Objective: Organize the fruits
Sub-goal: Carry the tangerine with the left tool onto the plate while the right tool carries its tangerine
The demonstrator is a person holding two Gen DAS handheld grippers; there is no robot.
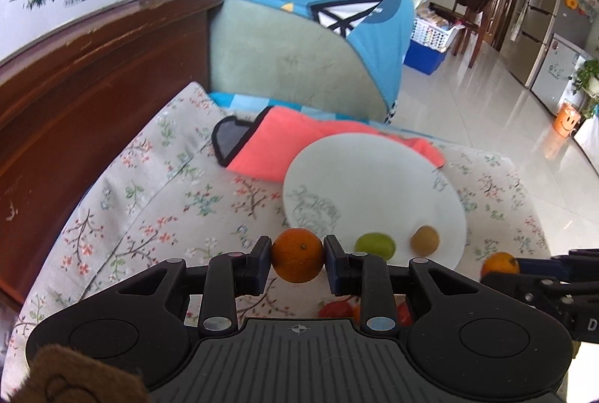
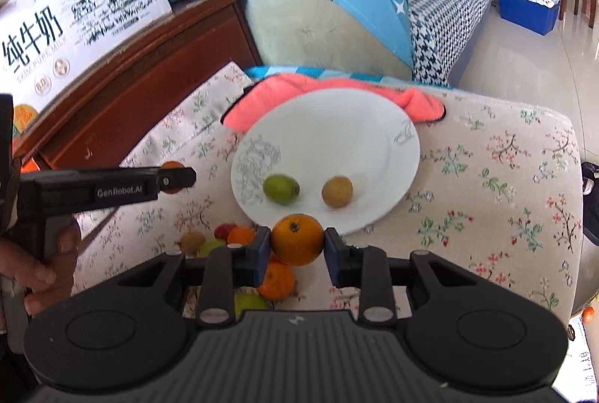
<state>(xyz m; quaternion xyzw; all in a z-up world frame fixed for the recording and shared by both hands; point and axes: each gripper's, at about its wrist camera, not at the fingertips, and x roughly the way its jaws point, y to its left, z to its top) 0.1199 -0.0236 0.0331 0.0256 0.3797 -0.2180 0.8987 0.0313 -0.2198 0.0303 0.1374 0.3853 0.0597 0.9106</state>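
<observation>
The white plate (image 2: 393, 156) rests on the floral cloth (image 2: 486, 178), its far rim lying over a coral towel (image 2: 337, 85), and holds two fruits apart from each other: a green fruit (image 2: 281, 189) and a brownish fruit (image 2: 337, 191). The left gripper (image 1: 297, 255) clamps an orange (image 1: 297, 255) beside the plate's near rim. The right gripper (image 2: 297, 245) clamps a second orange (image 2: 297, 245) above loose fruit (image 2: 275, 281) heaped on the cloth.

A white plate (image 2: 374, 156) with grey line drawings sits on floral cloth (image 2: 486, 178), beside possibly coral fabric (image 2: 284, 85).
</observation>
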